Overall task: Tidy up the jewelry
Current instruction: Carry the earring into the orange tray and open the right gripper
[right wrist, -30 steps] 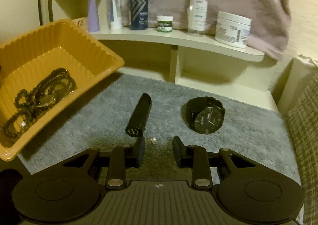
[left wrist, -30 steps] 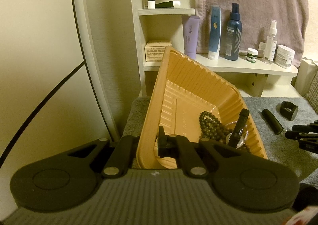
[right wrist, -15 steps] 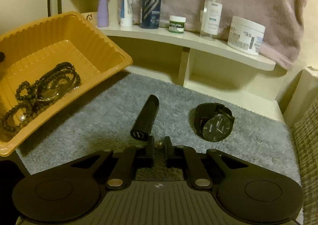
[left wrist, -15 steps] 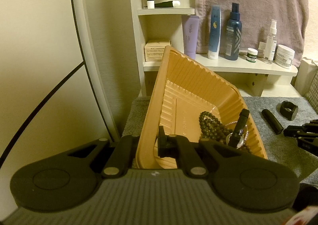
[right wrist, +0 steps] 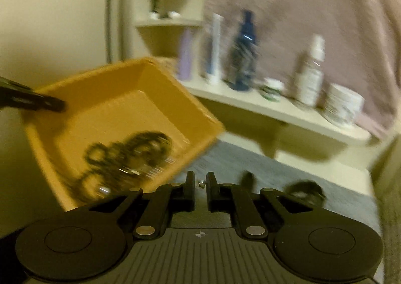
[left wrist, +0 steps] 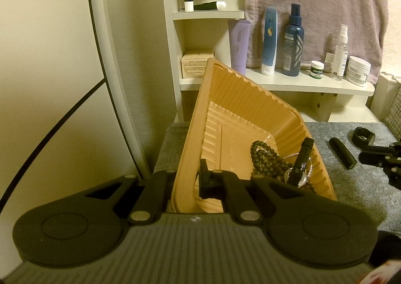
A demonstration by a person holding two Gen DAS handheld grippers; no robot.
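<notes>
- I hold the orange tray (left wrist: 250, 113) tilted with the left gripper (left wrist: 186, 178); its fingers are clamped on the near wall, one outside, one inside.
- The tray's low corner contains a dark bead string (left wrist: 265, 161), a pearl strand and a black clip.
- The right gripper (right wrist: 200, 182) is nearly closed on a small stud earring (right wrist: 201, 182), pinched between the fingertips above the grey mat (left wrist: 351, 183).
- Step in hand, as I judge it: carrying the earring to the tray.
- Next move calls for positioning the fingertips over the tray floor, then opening.
- On the mat's far right edge a black tube (left wrist: 342, 152) and a watch (left wrist: 363, 136) remain.
- The right view is motion-blurred; I cannot confirm the earring's shape.
</notes>
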